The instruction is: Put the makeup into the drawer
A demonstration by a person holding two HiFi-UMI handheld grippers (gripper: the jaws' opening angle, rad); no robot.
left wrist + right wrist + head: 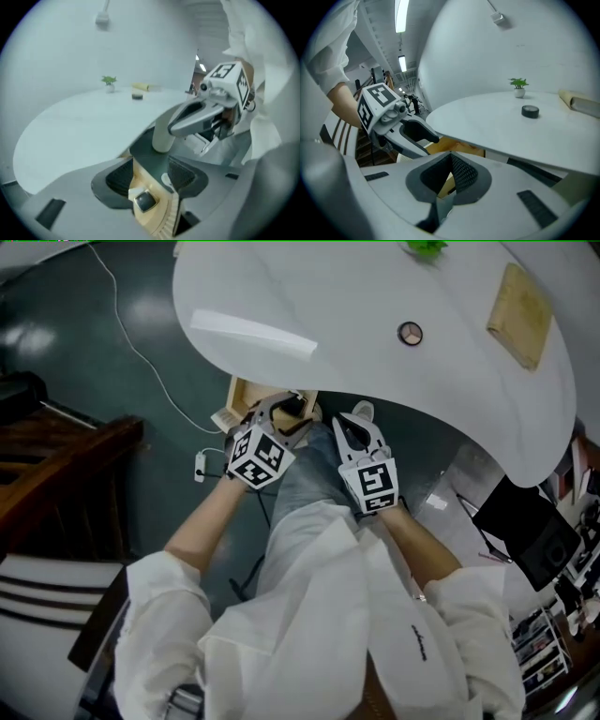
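Left claw (151,172) spread, nothing pinched; wooden drawer (246,395) shows through gap below. Right claw (450,161) pressed together, empty. Compact (410,334) on table (394,277), above and ahead of both claws, right claw nearer; round, no long axis. Dark square (145,201) in drawer unidentifiable. Drawer mostly hidden under table.

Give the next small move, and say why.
Probably lift the right gripper over the table edge toward the round compact, opening its jaws. The compact lies on top, that gripper is nearer and shut, and the drawer stands open below.
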